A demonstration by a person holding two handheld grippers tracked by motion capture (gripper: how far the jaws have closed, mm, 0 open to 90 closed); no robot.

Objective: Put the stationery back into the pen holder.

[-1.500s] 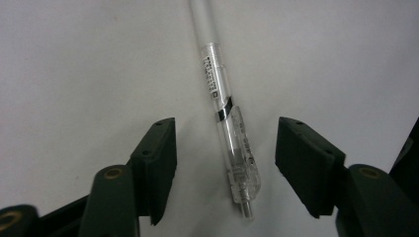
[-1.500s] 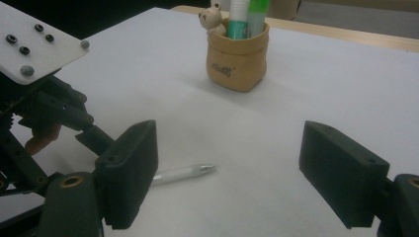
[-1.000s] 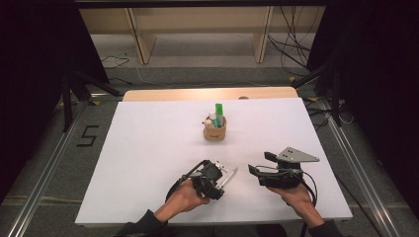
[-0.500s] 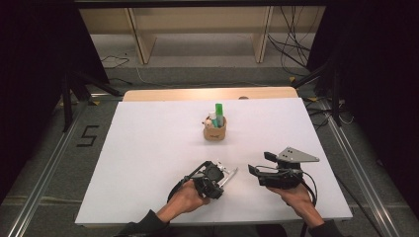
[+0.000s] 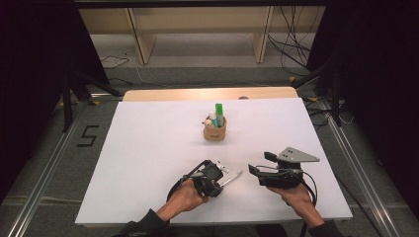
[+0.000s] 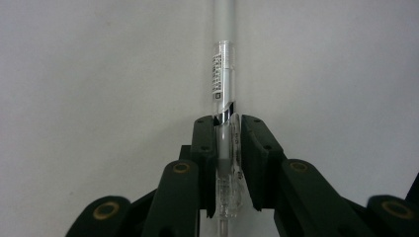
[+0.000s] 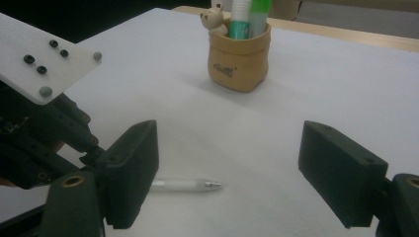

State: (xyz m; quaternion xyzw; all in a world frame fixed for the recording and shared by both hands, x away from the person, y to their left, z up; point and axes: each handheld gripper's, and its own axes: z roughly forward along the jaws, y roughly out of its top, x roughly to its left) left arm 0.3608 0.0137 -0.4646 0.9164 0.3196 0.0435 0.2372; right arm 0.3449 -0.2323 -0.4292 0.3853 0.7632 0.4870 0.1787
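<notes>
A white table (image 5: 148, 148) stood on grey floor (image 5: 44, 163) — wooden shelving (image 5: 197, 29) behind, dark curtains (image 5: 375, 74) flanking.

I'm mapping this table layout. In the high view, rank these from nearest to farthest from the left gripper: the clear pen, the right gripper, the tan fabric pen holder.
1. The clear plastic pen, clamped in the left gripper and pointing right.
2. The right gripper, open, just right of the pen's tip.
3. The tan fabric pen holder, farther back at mid-table, holding a green marker.

light: even, bright table | surround: dark | focus: slightly soft
</notes>
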